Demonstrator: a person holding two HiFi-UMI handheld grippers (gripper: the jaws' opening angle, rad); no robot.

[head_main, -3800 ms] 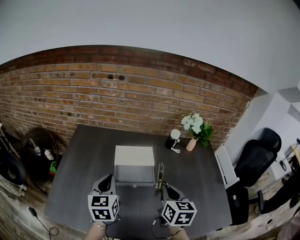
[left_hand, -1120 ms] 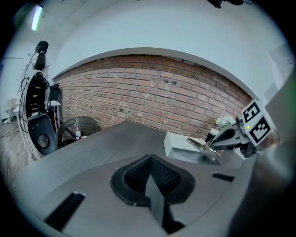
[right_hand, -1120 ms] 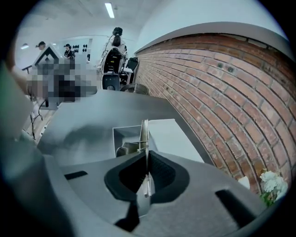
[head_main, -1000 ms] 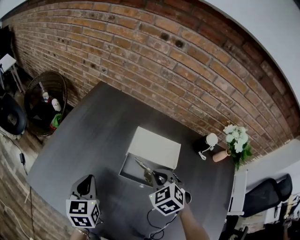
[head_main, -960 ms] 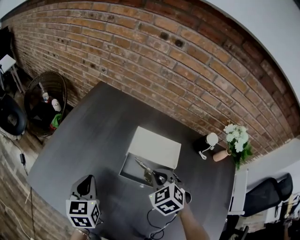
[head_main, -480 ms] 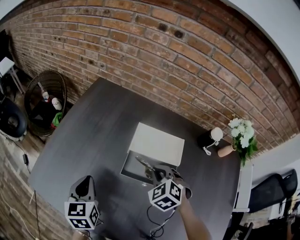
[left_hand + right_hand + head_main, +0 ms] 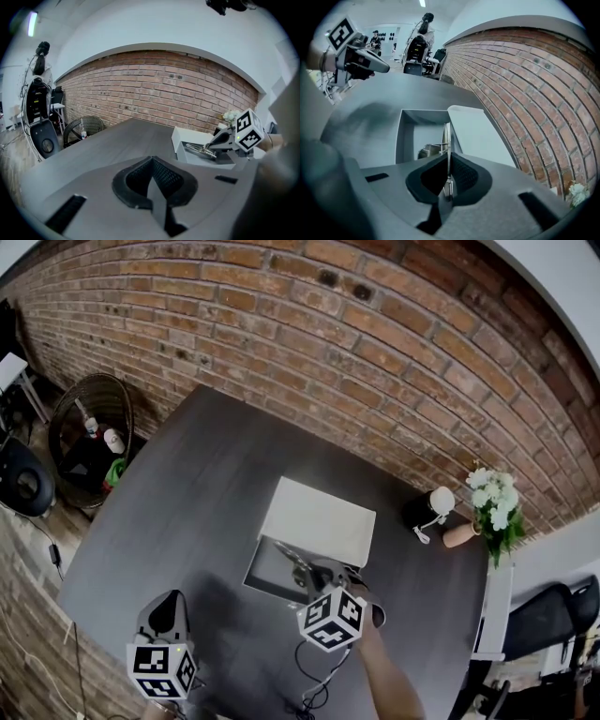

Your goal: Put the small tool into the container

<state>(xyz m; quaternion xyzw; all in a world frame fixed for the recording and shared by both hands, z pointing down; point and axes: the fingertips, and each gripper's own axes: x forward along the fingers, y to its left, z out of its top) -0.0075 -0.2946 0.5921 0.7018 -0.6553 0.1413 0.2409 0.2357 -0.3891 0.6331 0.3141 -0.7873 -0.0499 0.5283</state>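
Currently, right gripper (image 7: 446, 178): clamping on the small tool (image 7: 446, 136), jaws pressing its near end.
Small tool: pointing down over the open container (image 7: 265, 570), tip possibly dipping below the rim.
Left gripper (image 7: 152, 183): hovering by the table's (image 7: 187, 474) near-left corner, jaws resting together, gripping nothing.
Lid (image 7: 319, 521): lying against the container's far edge.

No text, label, brand or number can be read anywhere.
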